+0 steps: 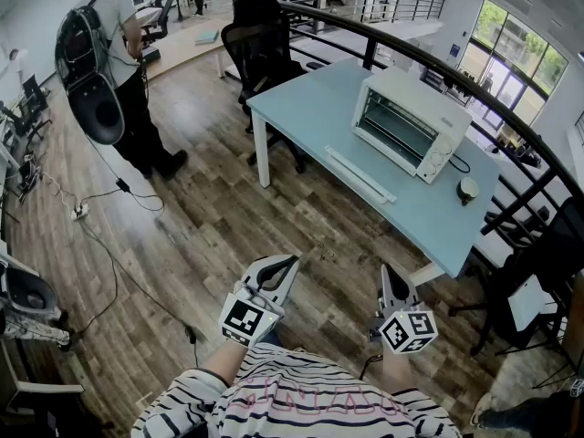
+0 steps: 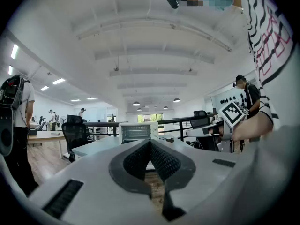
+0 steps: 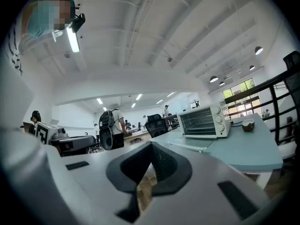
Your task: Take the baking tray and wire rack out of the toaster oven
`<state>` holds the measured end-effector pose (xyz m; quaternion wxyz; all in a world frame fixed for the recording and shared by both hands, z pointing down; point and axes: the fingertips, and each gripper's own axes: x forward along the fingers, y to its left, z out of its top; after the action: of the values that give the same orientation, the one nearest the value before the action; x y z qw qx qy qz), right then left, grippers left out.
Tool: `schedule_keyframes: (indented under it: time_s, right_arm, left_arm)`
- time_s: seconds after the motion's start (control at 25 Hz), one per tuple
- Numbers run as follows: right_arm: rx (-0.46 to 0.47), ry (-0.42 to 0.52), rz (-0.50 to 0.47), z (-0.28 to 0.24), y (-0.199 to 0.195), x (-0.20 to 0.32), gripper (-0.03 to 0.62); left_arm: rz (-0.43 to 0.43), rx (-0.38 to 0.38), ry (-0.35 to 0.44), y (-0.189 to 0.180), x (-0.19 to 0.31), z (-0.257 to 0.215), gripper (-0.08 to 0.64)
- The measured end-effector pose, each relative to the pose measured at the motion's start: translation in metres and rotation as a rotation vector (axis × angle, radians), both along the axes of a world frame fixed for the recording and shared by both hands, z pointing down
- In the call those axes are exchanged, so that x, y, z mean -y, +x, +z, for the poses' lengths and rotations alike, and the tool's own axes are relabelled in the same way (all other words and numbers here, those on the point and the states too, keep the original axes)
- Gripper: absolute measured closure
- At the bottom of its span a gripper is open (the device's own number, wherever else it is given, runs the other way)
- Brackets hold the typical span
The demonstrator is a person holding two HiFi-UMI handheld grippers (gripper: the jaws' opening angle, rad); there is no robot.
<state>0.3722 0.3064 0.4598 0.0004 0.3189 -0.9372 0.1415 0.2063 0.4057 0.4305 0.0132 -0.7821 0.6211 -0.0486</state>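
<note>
Standing well back from table [image 1: 310, 108]. Left gripper [image 1: 292, 261] level, jaws together, empty. Right gripper [image 1: 386, 272] same, likely carried closed for walk-up. Oven [image 1: 411, 124] on table, door shut. Tray and rack unseen, presumably inside. Nothing started; door likely first.

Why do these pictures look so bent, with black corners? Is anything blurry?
Head view: the wide lens bows the railing, yet the toaster oven stays sharp. Both gripper views: fisheye circles with black corners, close jaws slightly soft, evenly lit room.
</note>
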Motion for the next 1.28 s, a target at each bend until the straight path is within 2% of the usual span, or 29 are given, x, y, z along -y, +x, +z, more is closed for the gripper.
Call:
schedule_keyframes:
  time_s: [0.4, 0.52, 0.64, 0.76, 1.04, 1.08, 1.12, 1.16, 1.2, 1.28]
  right_arm:
    - [0.001, -0.013, -0.007, 0.004, -0.004, 0.009, 0.568]
    - [0.047, -0.035, 0.003, 0.005, -0.012, 0.018, 0.568]
    - [0.104, -0.067, 0.068, 0.004, -0.017, 0.036, 0.565]
    - [0.116, -0.081, 0.138, 0.009, -0.027, 0.054, 0.565]
    - [0.146, -0.108, 0.257, 0.01, -0.077, 0.097, 0.561]
    - [0.15, -0.111, 0.276, 0.011, -0.084, 0.102, 0.56]
    - [0.153, -0.115, 0.296, 0.012, -0.091, 0.107, 0.55]
    - [0.158, -0.121, 0.315, 0.014, -0.098, 0.113, 0.503]
    - [0.163, -0.128, 0.332, 0.014, -0.106, 0.119, 0.424]
    - [0.171, -0.139, 0.367, 0.015, -0.121, 0.131, 0.42]
  left_arm:
    - [-0.013, -0.032, -0.018, -0.003, 0.011, 0.01, 0.537]
    - [0.009, -0.054, -0.017, -0.011, 0.024, 0.016, 0.537]
    - [0.029, -0.078, -0.018, -0.023, 0.044, 0.02, 0.535]
    - [0.069, -0.101, -0.031, -0.041, 0.066, 0.025, 0.535]
    - [0.159, -0.147, -0.069, -0.104, 0.127, 0.029, 0.53]
    - [0.177, -0.15, -0.077, -0.112, 0.136, 0.029, 0.506]
    - [0.197, -0.154, -0.086, -0.12, 0.145, 0.03, 0.458]
    - [0.218, -0.156, -0.093, -0.127, 0.154, 0.03, 0.43]
    - [0.236, -0.154, -0.097, -0.135, 0.163, 0.029, 0.43]
    - [0.267, -0.145, -0.102, -0.152, 0.179, 0.028, 0.43]
